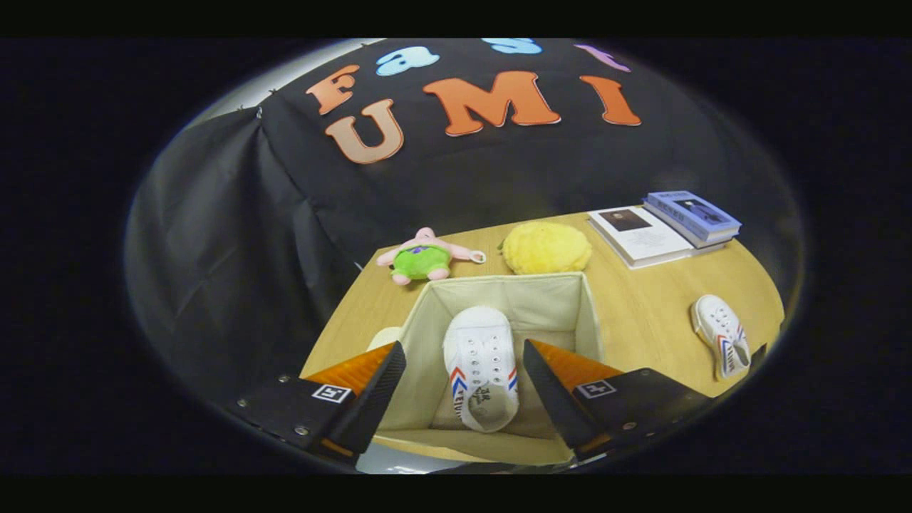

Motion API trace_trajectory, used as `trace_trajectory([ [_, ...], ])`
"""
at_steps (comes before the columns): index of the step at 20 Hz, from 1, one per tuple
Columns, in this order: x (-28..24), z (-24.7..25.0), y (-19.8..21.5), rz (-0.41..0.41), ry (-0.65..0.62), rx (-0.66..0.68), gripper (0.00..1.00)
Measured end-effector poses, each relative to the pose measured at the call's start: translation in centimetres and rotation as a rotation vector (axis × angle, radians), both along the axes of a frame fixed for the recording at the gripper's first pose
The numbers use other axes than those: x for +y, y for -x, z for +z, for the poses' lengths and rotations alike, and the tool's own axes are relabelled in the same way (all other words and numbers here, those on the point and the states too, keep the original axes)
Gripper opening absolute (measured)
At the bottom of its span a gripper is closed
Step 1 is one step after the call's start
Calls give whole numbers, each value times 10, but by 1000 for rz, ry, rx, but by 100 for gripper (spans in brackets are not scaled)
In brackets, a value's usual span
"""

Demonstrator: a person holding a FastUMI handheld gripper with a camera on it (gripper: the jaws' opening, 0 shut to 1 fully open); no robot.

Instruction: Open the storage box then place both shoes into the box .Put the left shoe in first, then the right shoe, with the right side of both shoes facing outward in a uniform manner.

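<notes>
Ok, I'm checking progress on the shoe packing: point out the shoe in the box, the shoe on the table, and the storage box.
shoe in the box [479, 356], gripper view, laced upper
shoe on the table [721, 335], gripper view, laced upper
storage box [545, 303], gripper view, inner back wall

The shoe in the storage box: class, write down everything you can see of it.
The shoe is a white canvas-looking sneaker with white laces, metal-looking eyelets and red and blue stripes on its side. It lies inside the open beige fabric storage box, sole down on the floor, toe pointing away. The gripper hangs open above, fingers either side, not touching.
</notes>
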State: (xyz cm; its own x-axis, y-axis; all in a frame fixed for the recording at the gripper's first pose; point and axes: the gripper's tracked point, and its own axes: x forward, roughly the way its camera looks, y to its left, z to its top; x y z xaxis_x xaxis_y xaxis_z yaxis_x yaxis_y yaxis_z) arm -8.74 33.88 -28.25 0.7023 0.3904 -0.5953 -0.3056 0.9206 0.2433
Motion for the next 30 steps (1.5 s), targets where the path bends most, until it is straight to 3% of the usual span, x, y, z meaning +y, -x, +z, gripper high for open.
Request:
trace_trajectory([
  [5, -58, 21, -22, -52, 26, -71, 98],
  [10, -142, 21, -42, -158, 62, -85, 99],
  [20, -321, -12, -55, -371, 166, -40, 99],
  [26, -381, -66, -47, -408, 209, 51, 98],
  [30, -393, -113, -39, -372, 229, 149, 99],
])
